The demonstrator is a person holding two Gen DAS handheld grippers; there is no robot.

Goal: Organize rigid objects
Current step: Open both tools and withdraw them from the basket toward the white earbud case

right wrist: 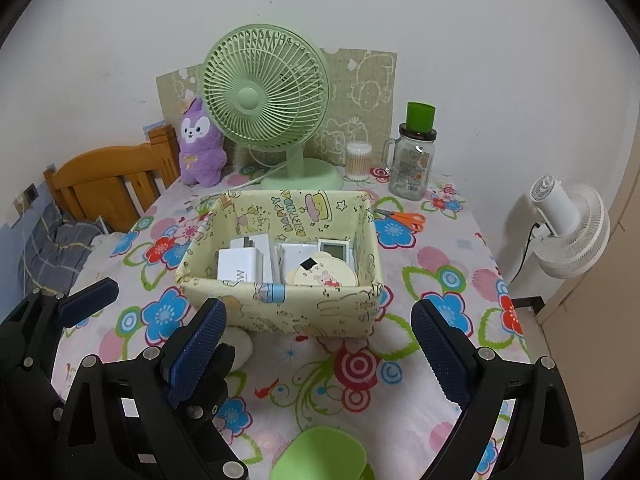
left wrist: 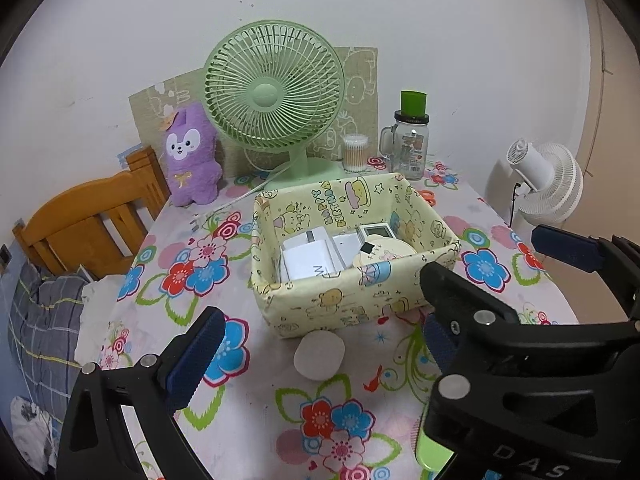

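Note:
A yellow cartoon-print fabric box [left wrist: 340, 308] [right wrist: 280, 308] sits mid-table. It holds white chargers [left wrist: 308, 260] [right wrist: 244, 260], a small digital clock [left wrist: 378, 232] [right wrist: 335, 249] and a round cream disc [left wrist: 384, 254] [right wrist: 324, 274]. A pale rounded object [left wrist: 319, 354] [right wrist: 240, 346] lies on the cloth just in front of the box. My left gripper [left wrist: 320, 344] is open, with the pale object between its fingers. A light green object [right wrist: 320, 456] [left wrist: 434, 452] lies near the table's front edge. My right gripper [right wrist: 320, 344] is open and empty, above the green object.
A green desk fan [left wrist: 276, 92] [right wrist: 264, 100], purple plush toy [left wrist: 192, 156], cotton swab jar [left wrist: 355, 152] and glass mug jar [left wrist: 410, 144] stand at the back. Orange scissors [right wrist: 400, 218] lie right of the box. A wooden chair [left wrist: 92, 216] is left, a white fan [right wrist: 568, 228] right.

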